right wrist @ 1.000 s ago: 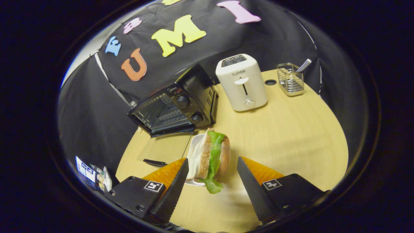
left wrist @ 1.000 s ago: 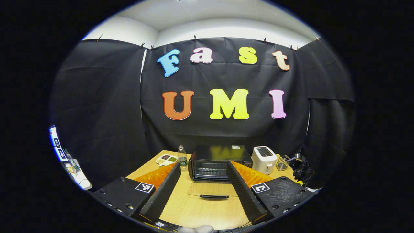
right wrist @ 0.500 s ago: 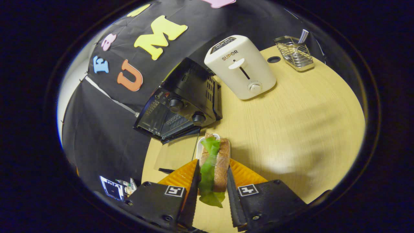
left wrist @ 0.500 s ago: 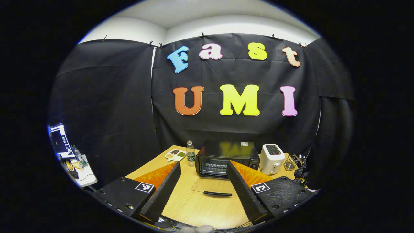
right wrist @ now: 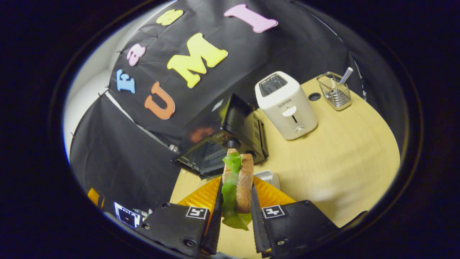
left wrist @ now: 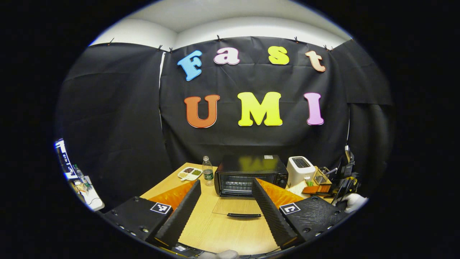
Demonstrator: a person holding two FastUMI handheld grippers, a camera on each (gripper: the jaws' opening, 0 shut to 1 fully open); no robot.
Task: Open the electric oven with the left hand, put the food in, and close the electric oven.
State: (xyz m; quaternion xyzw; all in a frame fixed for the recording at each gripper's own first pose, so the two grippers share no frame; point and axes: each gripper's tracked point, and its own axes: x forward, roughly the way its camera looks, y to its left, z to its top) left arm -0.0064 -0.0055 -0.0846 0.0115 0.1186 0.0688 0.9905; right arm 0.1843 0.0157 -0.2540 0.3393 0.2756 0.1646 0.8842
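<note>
A: What is to be seen in the left gripper view?

B: The electric oven [left wrist: 250, 175] is found at the middle of the desk's far edge, with its glass door [left wrist: 237, 209] folded flat onto the desk [left wrist: 215, 233]; the opening step can be judged done. The left tongs [left wrist: 224, 210] are held apart and empty, well back from the door handle. At the right edge, the right tongs [left wrist: 313, 187] are seen near the toaster [left wrist: 300, 171], with a hand [left wrist: 354, 201] behind them.

A: And in the right gripper view?

B: The sandwich [right wrist: 237, 183] is clamped upright between the right tongs [right wrist: 235, 212], lifted clear of the small white dish [right wrist: 267, 177] left on the desk [right wrist: 341, 144]. The food is not yet inside the oven [right wrist: 222, 147], whose cavity lies open ahead of it. Loading and closing are judged to remain.

A: How are the surface and room described?

B: A pale wood-grain desk is shown, closed in by black cloth with a white ceiling above. Along the far edge a water bottle [left wrist: 207, 172] and a divided snack plate [left wrist: 190, 173] are set left of the oven; the toaster [right wrist: 285, 106] and a wire basket [right wrist: 334, 93] are placed toward the far right corner. A cluttered side table [left wrist: 84, 189] is glimpsed beyond the desk's left edge.
</note>
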